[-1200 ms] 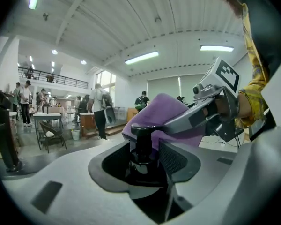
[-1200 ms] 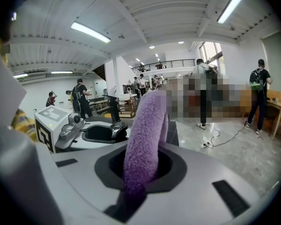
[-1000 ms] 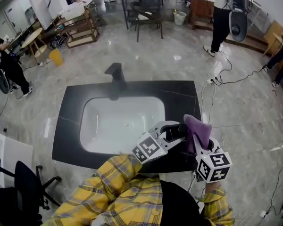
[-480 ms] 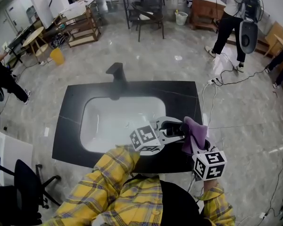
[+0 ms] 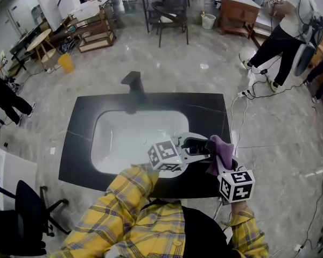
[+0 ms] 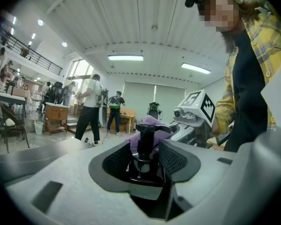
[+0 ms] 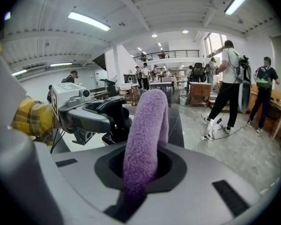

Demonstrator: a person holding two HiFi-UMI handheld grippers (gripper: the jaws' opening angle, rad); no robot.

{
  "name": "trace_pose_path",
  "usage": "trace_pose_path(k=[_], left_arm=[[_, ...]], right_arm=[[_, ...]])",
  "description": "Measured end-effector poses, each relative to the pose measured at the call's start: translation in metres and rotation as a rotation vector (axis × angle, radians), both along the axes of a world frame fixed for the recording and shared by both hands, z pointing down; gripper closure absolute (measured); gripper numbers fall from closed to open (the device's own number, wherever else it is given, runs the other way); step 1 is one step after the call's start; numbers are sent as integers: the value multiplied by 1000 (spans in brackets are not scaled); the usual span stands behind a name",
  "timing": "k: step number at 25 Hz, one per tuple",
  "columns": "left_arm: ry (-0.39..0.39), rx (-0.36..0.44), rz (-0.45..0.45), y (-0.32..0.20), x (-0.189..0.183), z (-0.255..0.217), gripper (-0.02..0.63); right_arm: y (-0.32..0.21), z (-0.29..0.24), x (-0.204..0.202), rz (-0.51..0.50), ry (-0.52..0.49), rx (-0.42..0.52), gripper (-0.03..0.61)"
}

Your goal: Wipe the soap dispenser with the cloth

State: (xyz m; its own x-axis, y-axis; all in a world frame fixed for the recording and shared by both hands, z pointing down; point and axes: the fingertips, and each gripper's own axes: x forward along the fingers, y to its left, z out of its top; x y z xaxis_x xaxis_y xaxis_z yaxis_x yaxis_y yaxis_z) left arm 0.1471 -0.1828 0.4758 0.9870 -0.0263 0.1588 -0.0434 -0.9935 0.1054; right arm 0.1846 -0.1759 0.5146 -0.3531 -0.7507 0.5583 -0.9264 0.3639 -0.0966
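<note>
Left gripper (image 5: 198, 147) jaws clamped on the black soap dispenser (image 6: 146, 136) over the tabletop's (image 5: 81, 138) near edge; right gripper (image 5: 226, 168), jaws pinching the purple cloth (image 5: 222, 152), sits lower than a second ago, cloth seemingly against the pump, so wiping looks under way.

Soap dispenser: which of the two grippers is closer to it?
Left. The left gripper grips the soap dispenser between its jaws; the right gripper holds the purple cloth just beside it.
</note>
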Motion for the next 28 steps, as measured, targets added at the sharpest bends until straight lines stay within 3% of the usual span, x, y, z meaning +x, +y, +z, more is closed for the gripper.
trace_pose_path(k=[22,28], left_arm=[[5,-7,-49,-1,0,7,436],[5,-11,-78,-3,-2,9,436]], right_arm=[[-9,42,5,-50,62,-123,541],[-10,47,3,-49,101,-92,541]])
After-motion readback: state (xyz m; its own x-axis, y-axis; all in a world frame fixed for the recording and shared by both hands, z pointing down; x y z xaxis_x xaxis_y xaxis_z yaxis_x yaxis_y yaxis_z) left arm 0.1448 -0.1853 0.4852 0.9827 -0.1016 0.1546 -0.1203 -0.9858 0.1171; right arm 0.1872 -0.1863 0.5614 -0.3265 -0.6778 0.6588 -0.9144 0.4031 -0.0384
